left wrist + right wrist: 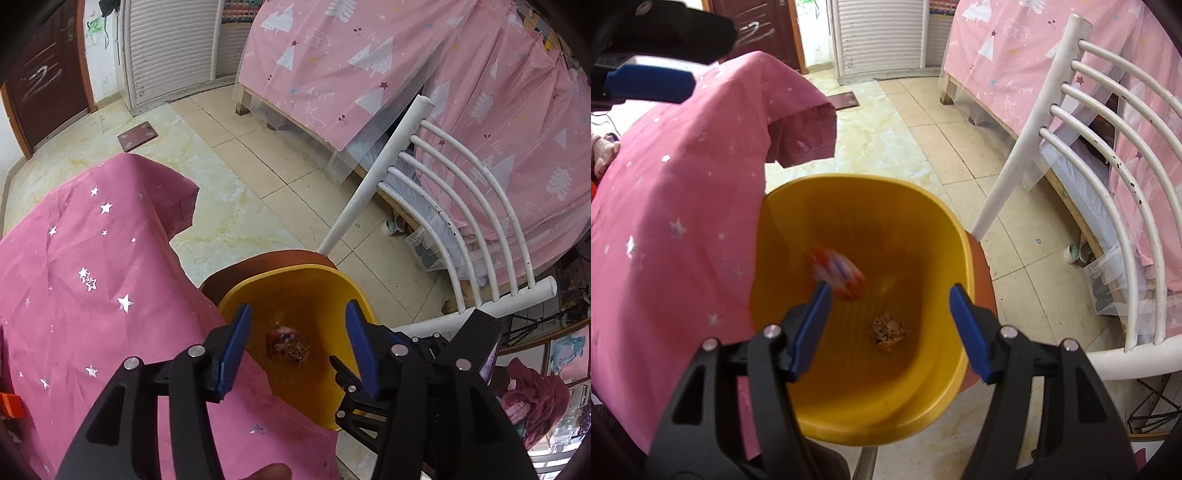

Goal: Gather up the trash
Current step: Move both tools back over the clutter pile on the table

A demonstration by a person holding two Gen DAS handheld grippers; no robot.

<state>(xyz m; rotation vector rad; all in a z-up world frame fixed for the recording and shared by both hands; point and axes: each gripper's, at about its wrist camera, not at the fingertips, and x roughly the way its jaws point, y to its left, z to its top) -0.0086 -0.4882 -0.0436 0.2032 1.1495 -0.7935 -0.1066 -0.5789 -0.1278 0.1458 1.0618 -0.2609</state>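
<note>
A yellow trash bin (945, 229) stands on a brown chair seat beside the pink star-print tablecloth (672, 206). My right gripper (890, 325) is open above the bin. A red-white-blue wrapper (836, 271), blurred, is in the air inside the bin, free of the fingers. A brown speckled piece of trash (888, 330) lies on the bin's bottom. In the left wrist view my left gripper (297, 350) is open and empty above the same bin (317, 291), with trash (290, 345) at its bottom. The right gripper's body (461, 354) shows there at right.
A white slatted chair back (1108, 184) rises right of the bin. A bed with pink tree-print curtains (369, 62) stands behind it. Tiled floor (258, 155), a bathroom scale (137, 137), a white louvred cabinet (166, 48) and a brown door (44, 74) lie beyond.
</note>
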